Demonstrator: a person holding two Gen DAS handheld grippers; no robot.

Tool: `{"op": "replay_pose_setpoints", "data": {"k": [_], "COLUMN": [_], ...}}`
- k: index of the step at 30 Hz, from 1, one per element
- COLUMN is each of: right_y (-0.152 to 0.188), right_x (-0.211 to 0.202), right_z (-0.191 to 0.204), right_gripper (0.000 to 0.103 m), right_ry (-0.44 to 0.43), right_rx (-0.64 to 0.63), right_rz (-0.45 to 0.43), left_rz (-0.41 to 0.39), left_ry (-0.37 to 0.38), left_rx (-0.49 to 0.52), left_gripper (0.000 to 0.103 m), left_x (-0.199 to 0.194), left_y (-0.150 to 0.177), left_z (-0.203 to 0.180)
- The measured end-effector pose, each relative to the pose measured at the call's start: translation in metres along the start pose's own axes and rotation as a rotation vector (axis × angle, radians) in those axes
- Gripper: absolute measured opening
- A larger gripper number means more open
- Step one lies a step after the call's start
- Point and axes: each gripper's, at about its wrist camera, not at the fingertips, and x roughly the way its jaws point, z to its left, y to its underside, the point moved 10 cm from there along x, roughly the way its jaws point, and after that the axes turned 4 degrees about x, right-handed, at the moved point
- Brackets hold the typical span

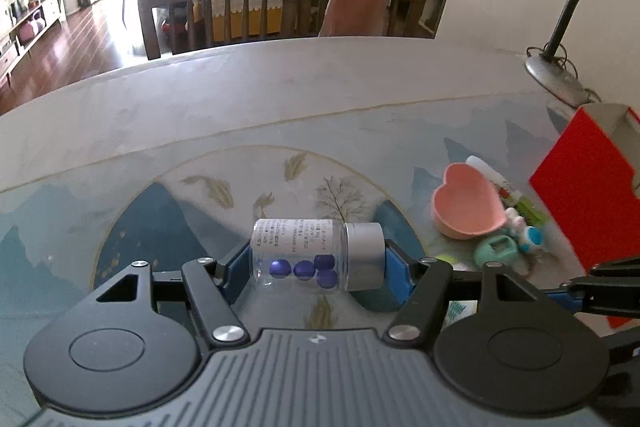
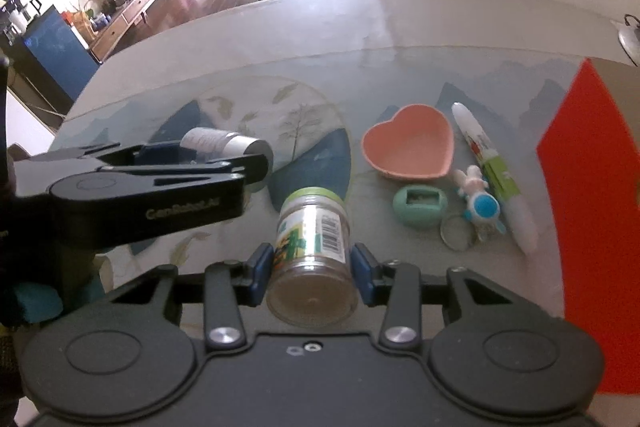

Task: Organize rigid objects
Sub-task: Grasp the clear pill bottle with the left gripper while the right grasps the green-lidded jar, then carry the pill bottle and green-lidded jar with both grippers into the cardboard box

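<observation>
Beyond the pale marble-look table with its blue landscape mat stand wooden chairs and a bright living room. My left gripper has its blue pads clamped end to end on a clear plastic pill bottle with a silver cap and blue pills inside, lying sideways between the jaws and seemingly just off the mat. My right gripper is clamped across a clear jar with a green lid and printed label, base toward the camera.

Both holds look slippery to me, so I would keep the squeeze steady, lift without twisting, and carry one at a time toward the red cardboard box at the right, probably the destination. I would pass over the pink heart-shaped dish, white pen, mint keychain and small rabbit figure.

Both hands pitch steeply downward, side by side, the left just beside the right.
</observation>
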Motion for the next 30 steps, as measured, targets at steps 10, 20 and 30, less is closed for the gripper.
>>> {"op": "replay_pose_setpoints", "data": {"k": [10,20,30], "right_y": [0.011,0.014,0.008], "right_x": [-0.058,-0.12,-0.156], "right_z": [-0.01,-0.045,-0.103], "right_gripper": [0.041,0.041,0.041], "right_ry": [-0.049,-0.054,-0.029], "right_rx": [0.044,0.097,0.137], "right_rz": [-0.063,-0.158,-0.24], "left_rz": [0.011,-0.015,-0.052], "left_ry": [0.022,0.087,0.171], "left_rx": [-0.011,0.018,0.065], "left_gripper": [0.068,0.068,0.068], "left_x": [-0.053,-0.113,-0.146], "left_y": [0.012,0.002,-0.017], "left_z": [-0.018,-0.067,-0.135]}}
